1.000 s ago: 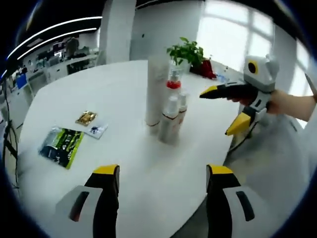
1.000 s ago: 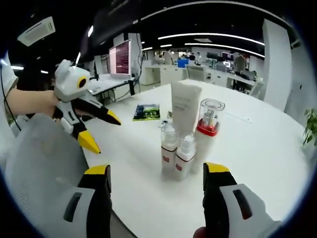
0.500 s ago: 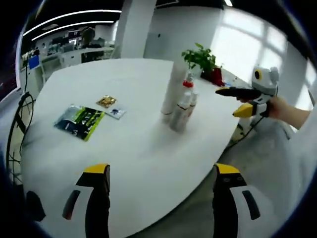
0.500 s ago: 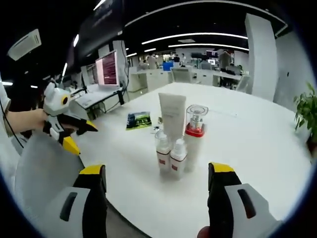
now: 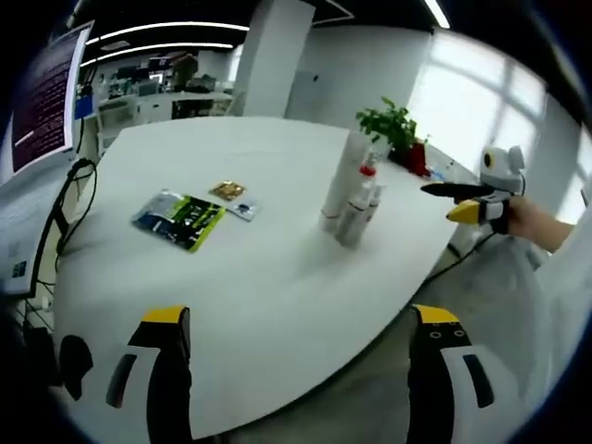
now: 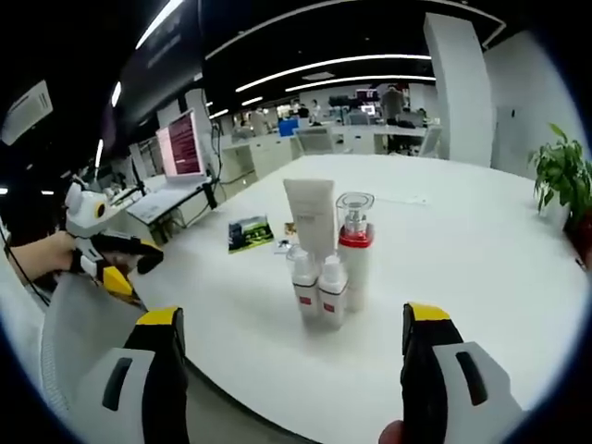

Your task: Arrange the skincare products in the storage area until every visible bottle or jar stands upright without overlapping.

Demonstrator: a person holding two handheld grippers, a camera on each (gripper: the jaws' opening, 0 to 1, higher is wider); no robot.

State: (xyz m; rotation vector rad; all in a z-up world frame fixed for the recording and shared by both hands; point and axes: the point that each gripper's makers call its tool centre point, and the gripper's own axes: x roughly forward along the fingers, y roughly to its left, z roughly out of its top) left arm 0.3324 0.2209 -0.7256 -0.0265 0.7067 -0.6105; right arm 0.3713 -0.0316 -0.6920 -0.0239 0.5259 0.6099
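Note:
Four skincare products stand upright in a tight cluster on the white round table [image 6: 481,277]. They are a tall white tube [image 6: 312,217], a clear-capped pump bottle with a red collar [image 6: 353,252] and two small white bottles [image 6: 303,285] [image 6: 332,292]. The left gripper view shows the same cluster [image 5: 354,199] far ahead. My left gripper [image 5: 300,316] is open and empty, well back from the table edge. My right gripper [image 6: 292,314] is open and empty, a good way short of the bottles. Each gripper appears in the other's view, hand-held: right gripper [image 5: 442,202], left gripper [image 6: 139,270].
A green packet [image 5: 180,219] [image 6: 248,233], a gold sachet [image 5: 227,191] and a small blue-white sachet [image 5: 244,210] lie flat on the table. A potted plant [image 5: 393,125] [image 6: 560,171] stands at the table's far side. A monitor [image 6: 180,146] and cables [image 5: 69,203] are beyond the table's edge.
Both views have pulled back from the table, so the cluster looks smaller and farther off. Nothing on the table has moved, and both grippers have stayed open.

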